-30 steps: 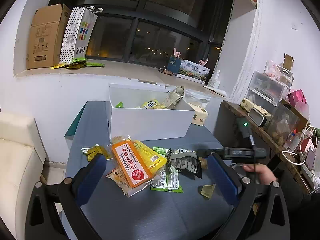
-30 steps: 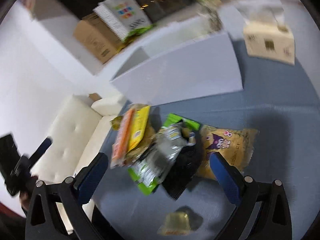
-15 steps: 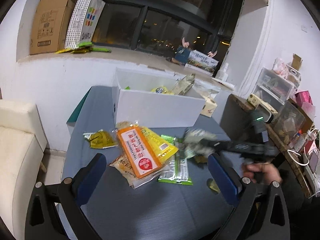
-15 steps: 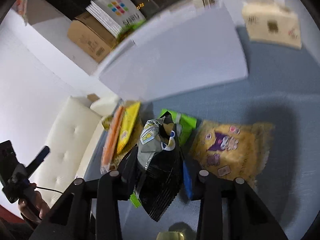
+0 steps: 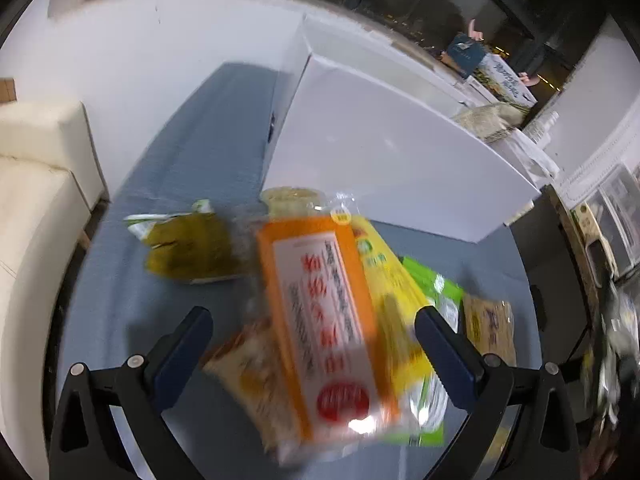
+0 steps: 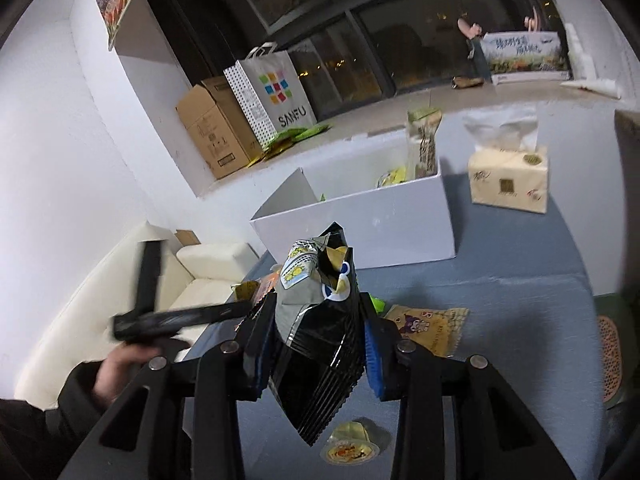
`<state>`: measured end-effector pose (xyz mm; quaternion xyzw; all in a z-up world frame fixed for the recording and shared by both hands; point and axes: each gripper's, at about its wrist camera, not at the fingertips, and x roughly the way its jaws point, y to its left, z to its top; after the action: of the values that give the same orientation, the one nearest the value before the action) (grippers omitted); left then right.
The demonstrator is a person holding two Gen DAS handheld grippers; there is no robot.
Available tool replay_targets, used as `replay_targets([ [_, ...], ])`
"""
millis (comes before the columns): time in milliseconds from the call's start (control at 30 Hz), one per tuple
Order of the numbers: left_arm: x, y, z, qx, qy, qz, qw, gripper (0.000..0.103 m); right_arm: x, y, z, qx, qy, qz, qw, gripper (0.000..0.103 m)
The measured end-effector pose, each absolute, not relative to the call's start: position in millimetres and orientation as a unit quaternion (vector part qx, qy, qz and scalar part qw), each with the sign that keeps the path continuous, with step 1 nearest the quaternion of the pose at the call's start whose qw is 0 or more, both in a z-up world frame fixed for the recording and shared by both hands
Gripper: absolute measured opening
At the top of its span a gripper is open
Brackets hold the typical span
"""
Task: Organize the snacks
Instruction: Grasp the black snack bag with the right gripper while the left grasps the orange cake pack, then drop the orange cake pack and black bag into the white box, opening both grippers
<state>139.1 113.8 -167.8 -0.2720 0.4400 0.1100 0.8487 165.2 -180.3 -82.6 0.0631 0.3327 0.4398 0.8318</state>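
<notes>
My right gripper (image 6: 318, 344) is shut on a black and silver snack bag (image 6: 316, 340) and holds it up above the blue table, in front of the white box (image 6: 360, 224). My left gripper (image 5: 312, 340) is open and hovers low over an orange snack pack (image 5: 324, 320), with its fingers on either side. A yellow pack (image 5: 392, 296), green packs (image 5: 432, 284) and an olive packet (image 5: 192, 248) lie around it. The white box (image 5: 384, 160) stands just behind the pile and holds a few snacks.
A tan Kuromi packet (image 6: 428, 324) and a small jelly cup (image 6: 352, 446) lie on the table near my right gripper. A tissue box (image 6: 508, 180) stands right of the white box. A cream sofa (image 5: 36, 200) is at the left. A cardboard box (image 6: 212, 128) and paper bag (image 6: 276, 96) stand on the windowsill.
My right gripper closed on the black and silver bag and lifted it off the pile. My left gripper moved forward and down, close over the orange pack.
</notes>
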Motion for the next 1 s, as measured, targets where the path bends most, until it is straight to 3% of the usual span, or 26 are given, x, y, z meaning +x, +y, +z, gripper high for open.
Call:
replay_targets([
  [133,157,101,-175,-0.246,0.456,0.12,0.847,0.098,163,-191,-82,0.063,0.333,0.434,0.835,0.04],
  [167,157,100,-175,-0.248,0.456,0.116,0.847,0.085,161,-191,-82,0.061,0.331,0.433,0.836,0.04],
  [267,150,95,-167,-0.238,0.439,0.102,0.86,0.065,160,-190,-84,0.063,0.332,0.438,0.833,0.041],
  [467,124,90,-151,-0.232,0.402,0.055,0.884,0.062,153,-186,-85,0.051,0.329,0.441,0.834,0.041],
  [733,90,83,-85,-0.217,0.319,0.011,0.923,0.062,153,-185,-76,0.053,0.309,0.434,0.845,0.041],
  [1000,139,99,-12,-0.17,0.262,0.003,0.95,0.062,182,-157,-22,0.006,0.253,0.418,0.872,0.041],
])
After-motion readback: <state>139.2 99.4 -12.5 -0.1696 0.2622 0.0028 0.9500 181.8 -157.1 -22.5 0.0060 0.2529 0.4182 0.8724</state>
